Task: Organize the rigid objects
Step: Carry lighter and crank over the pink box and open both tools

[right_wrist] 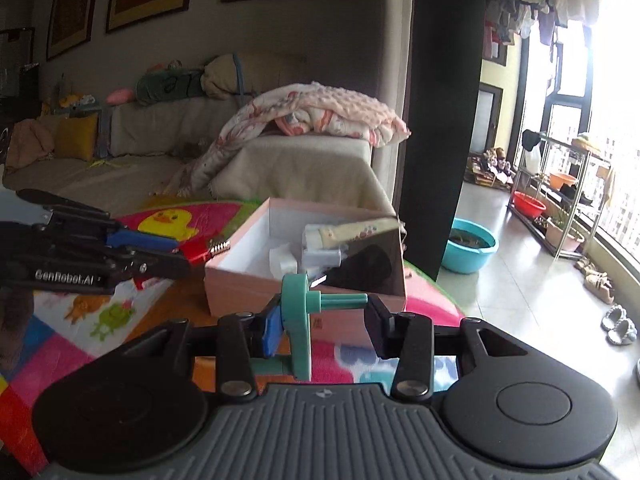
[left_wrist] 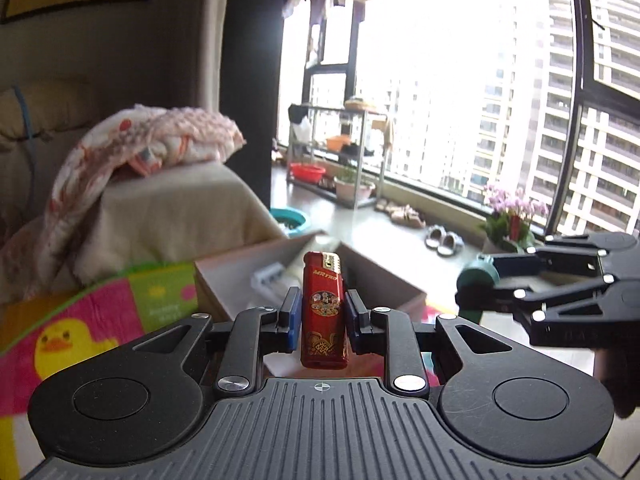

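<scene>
My left gripper (left_wrist: 320,316) is shut on a red lighter (left_wrist: 324,312) held upright, above the near side of a pink cardboard box (left_wrist: 236,276). In the right wrist view the left gripper (right_wrist: 176,254) shows at the left with the lighter's metal top (right_wrist: 218,247) sticking out. My right gripper (right_wrist: 324,320) is shut on a teal plastic spool (right_wrist: 298,320) with a peg, held in front of the box (right_wrist: 304,292). The right gripper (left_wrist: 480,292) with the teal spool (left_wrist: 478,276) shows at the right of the left wrist view. The box holds a cream tube (right_wrist: 352,232), white pieces and a dark object.
The box sits on a colourful play mat (left_wrist: 80,328) with a yellow duck (right_wrist: 168,222). A sofa with a blanket (right_wrist: 312,116) stands behind. To the right are a teal basin (right_wrist: 472,248), a metal rack (right_wrist: 560,196), slippers and large windows.
</scene>
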Motion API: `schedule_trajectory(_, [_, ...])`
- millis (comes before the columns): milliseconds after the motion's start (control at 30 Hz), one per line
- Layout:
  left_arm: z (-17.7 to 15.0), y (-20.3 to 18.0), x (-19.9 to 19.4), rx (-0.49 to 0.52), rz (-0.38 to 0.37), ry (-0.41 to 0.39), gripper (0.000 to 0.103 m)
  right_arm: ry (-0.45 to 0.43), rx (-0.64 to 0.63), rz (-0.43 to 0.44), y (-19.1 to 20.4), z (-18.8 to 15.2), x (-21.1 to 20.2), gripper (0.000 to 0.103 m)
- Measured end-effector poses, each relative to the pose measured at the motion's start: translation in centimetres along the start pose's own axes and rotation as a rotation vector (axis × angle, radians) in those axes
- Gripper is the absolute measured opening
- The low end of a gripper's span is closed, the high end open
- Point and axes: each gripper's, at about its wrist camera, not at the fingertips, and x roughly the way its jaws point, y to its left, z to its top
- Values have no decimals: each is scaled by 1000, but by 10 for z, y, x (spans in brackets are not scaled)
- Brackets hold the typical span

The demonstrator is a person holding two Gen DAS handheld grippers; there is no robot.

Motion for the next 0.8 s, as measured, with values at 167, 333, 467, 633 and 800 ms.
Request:
schedule_trajectory(167, [49,40,61,-107,-41,35,27,-64,21,1,0,45,33,42])
schedule_trajectory(333, [45,68,96,-225,16,96,27,-8,49,27,4,65,89,57])
schedule_trajectory(467, [17,63,84,-187,114,140,27,26,68,-13,-15,44,96,68])
schedule_trajectory(633, [-19,54,82,-179,129,208,27,121,183,-29,-52,2,104,74])
schedule_trajectory(800, [-33,59,87,-114,202,225,55,189,378,54,-70,-17,125,69])
